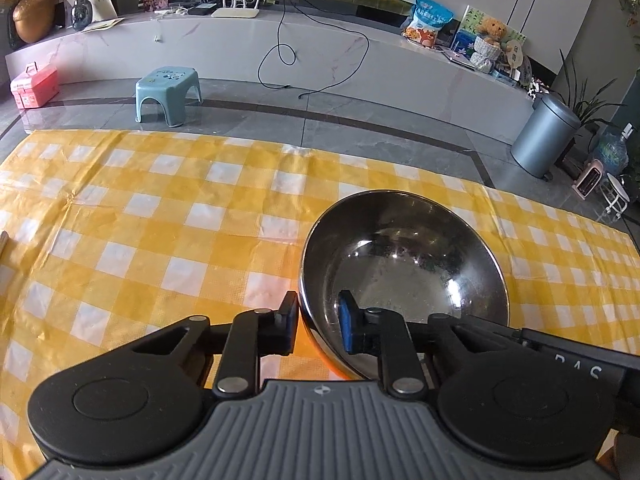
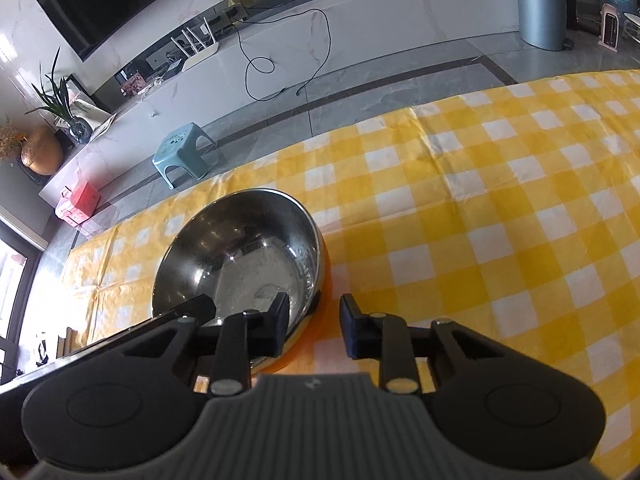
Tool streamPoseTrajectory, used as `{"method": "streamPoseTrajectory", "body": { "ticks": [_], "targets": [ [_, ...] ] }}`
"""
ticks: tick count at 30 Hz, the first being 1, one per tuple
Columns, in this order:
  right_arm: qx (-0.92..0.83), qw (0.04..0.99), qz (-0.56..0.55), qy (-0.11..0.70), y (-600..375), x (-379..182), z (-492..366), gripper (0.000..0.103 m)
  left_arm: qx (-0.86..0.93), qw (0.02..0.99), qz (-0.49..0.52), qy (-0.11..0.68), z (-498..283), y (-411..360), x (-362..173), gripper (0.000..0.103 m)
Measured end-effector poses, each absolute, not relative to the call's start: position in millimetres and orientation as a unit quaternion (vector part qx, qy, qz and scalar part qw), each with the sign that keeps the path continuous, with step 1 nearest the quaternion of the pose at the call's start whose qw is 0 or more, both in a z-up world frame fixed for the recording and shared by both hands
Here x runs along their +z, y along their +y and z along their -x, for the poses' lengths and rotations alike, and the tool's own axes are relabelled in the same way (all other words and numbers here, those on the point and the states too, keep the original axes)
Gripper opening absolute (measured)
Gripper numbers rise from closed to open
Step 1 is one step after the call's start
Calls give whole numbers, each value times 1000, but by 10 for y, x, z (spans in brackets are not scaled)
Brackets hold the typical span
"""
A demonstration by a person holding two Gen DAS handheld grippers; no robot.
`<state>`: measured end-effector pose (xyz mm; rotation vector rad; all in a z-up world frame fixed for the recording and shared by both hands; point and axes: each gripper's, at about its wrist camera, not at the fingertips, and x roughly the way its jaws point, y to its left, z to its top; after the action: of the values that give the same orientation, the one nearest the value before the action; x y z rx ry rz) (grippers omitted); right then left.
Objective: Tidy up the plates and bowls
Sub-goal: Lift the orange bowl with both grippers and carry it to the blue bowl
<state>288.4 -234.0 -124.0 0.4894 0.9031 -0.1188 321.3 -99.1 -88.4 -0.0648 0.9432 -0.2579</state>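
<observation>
A shiny steel bowl [image 1: 404, 276] stands on the yellow checked tablecloth [image 1: 160, 220]. My left gripper [image 1: 318, 324] straddles its near left rim, one finger outside and one blue-padded finger [image 1: 348, 328] inside, with a gap still showing. The same bowl shows in the right wrist view [image 2: 240, 256]. My right gripper [image 2: 314, 324] straddles its near right rim, left finger [image 2: 280, 320] inside and right finger outside, jaws apart. The other gripper's arm [image 2: 188, 312] reaches the bowl from the left.
The tablecloth's far edge [image 1: 280, 144] drops to a grey tiled floor. A teal stool [image 1: 168, 92], pink box [image 1: 34, 84] and grey bin [image 1: 544, 136] stand on the floor beyond. A wooden piece [image 1: 3, 240] lies at the far left edge.
</observation>
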Motion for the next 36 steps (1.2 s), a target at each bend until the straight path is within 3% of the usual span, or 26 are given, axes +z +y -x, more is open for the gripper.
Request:
{"method": "streamPoseTrajectory", "body": {
  "ticks": [12, 19, 36],
  "targets": [
    [-67, 860, -239, 445, -2353, -1200, -2832, 13, -120, 889, 11, 443, -3090, -1029, -725, 15],
    [-50, 858, -252, 444, -2313, -1016, -2608, 13, -107, 887, 34, 447, -2871, -877, -527, 14],
    [-17, 886, -261, 383, -1979, -416, -1240, 11, -105, 904, 67, 409, -1652, -428, 68, 14]
  ]
}}
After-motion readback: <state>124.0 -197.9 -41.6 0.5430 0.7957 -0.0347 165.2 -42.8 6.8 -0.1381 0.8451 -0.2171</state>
